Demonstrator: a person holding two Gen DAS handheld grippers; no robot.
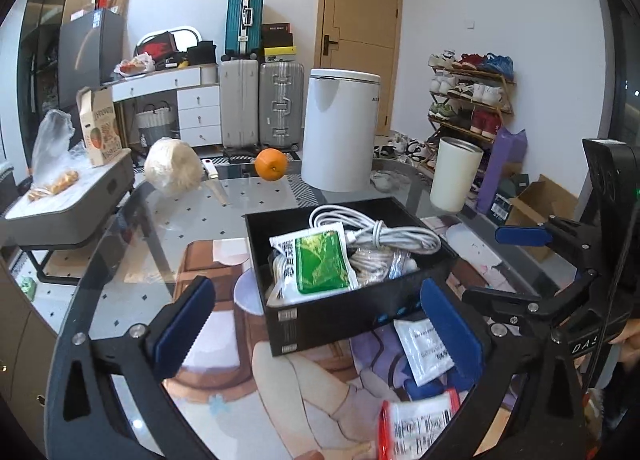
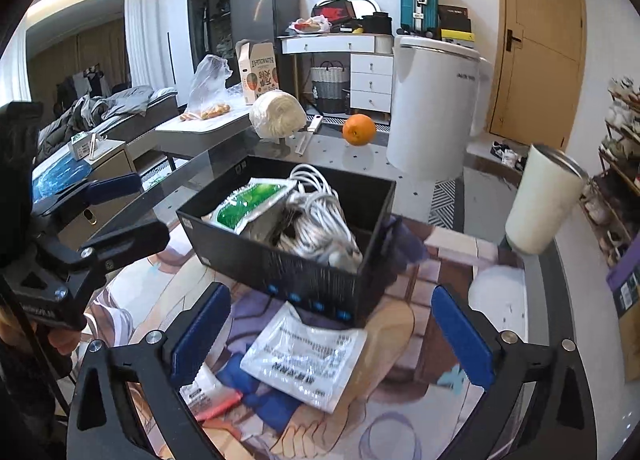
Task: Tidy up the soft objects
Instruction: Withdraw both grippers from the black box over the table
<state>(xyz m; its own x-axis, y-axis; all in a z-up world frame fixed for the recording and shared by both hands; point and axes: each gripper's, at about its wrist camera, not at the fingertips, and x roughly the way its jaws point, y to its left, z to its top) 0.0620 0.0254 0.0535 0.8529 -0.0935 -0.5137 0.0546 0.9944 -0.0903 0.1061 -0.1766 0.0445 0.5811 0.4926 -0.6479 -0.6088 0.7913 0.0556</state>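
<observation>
A black box (image 1: 340, 316) (image 2: 280, 260) stands on the printed mat and holds a green and white packet (image 1: 316, 260) (image 2: 252, 200) and a coiled white cable (image 1: 380, 232) (image 2: 320, 212). In front of it lie a white printed packet (image 1: 426, 348) (image 2: 304, 356), a red-edged packet (image 1: 416, 428) (image 2: 208, 392) and a blue soft item (image 2: 272, 400). My left gripper (image 1: 320, 328) is open and empty, its jaws either side of the box's near wall. My right gripper (image 2: 332, 340) is open and empty above the white packet.
On the glass table stand a white bin (image 1: 340, 128) (image 2: 432, 108), a cream tumbler (image 1: 456, 176) (image 2: 544, 200), an orange (image 1: 271, 164) (image 2: 359, 129), a pale round bundle (image 1: 173, 171) (image 2: 277, 115) and a white knife-like tool (image 1: 214, 180). A side table (image 1: 68, 200) stands at the left.
</observation>
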